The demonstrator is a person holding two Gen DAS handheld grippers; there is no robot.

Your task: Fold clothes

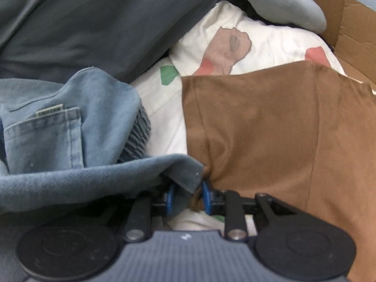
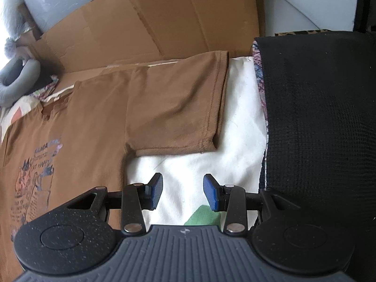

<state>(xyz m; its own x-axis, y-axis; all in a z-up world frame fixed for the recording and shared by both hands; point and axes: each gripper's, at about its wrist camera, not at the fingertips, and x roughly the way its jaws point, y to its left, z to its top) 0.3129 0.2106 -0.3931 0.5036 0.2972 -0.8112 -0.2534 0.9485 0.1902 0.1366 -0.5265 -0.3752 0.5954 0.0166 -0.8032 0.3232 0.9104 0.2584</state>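
My left tool is pinched nearly closed, its blue pads biting a bunched edge of the brown T-shirt, and a corner of blue-grey cloth is draped right over the tips, so I can't tell whether that cloth is caught in the pinch too. Just left of it lies a folded pair of light denim jeans, back pocket up with a small label at its top. Beyond them, a big grey-blue garment heaps up. The shirt spreads away to my right over a white sheet printed with pink and green shapes, with cardboard at the far edge.

My right tool is spread wide, both blue pads clear, gripping nothing, hovering above bare white sheet. Just ahead, the shirt's sleeve lies flat, hem toward me; the shirt's body runs off left, cartoon print face up. A dark knitted fabric sits to the right, flattened cardboard behind.
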